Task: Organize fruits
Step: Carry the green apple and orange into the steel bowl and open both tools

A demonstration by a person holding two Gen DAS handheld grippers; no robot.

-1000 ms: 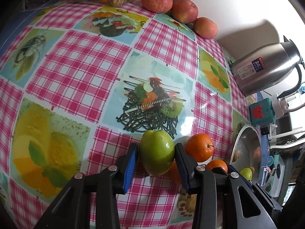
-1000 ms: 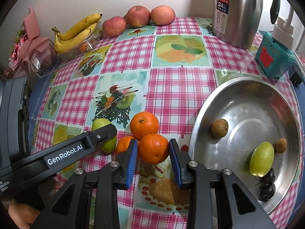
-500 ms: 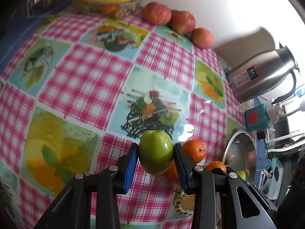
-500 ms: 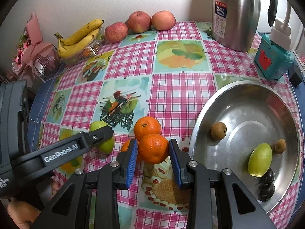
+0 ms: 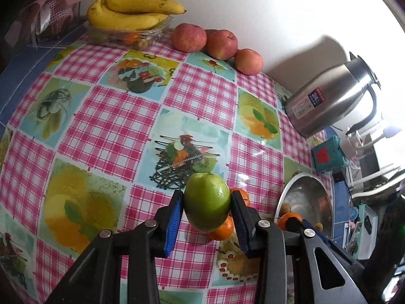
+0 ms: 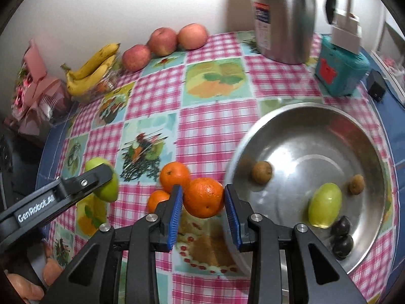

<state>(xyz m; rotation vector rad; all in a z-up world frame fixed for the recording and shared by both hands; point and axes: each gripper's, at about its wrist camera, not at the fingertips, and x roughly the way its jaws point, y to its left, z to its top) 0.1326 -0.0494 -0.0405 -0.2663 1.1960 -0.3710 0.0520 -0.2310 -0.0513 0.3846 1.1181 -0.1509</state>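
My left gripper [image 5: 206, 217] is shut on a green apple [image 5: 206, 207] and holds it above the checked tablecloth. It also shows in the right wrist view [image 6: 101, 186]. My right gripper [image 6: 203, 214] is shut on an orange [image 6: 203, 197], lifted beside the steel bowl [image 6: 298, 126]. Two more oranges [image 6: 174, 176] [image 6: 157, 200] lie on the cloth just left of it. The bowl holds a green oval fruit [image 6: 325, 205], two small brown fruits [image 6: 262, 172] and two dark ones [image 6: 341, 235].
Three red apples [image 5: 220, 43] line the back wall. Bananas [image 5: 129, 12] lie on a clear tray at the back left. A steel kettle [image 5: 329, 96] and a teal box [image 5: 327, 154] stand at the back right. A pink wrapped bundle [image 6: 35, 98] sits at the far left.
Both grippers have risen from the cloth with their fruit. The right gripper has carried the orange right, toward the bowl's rim.
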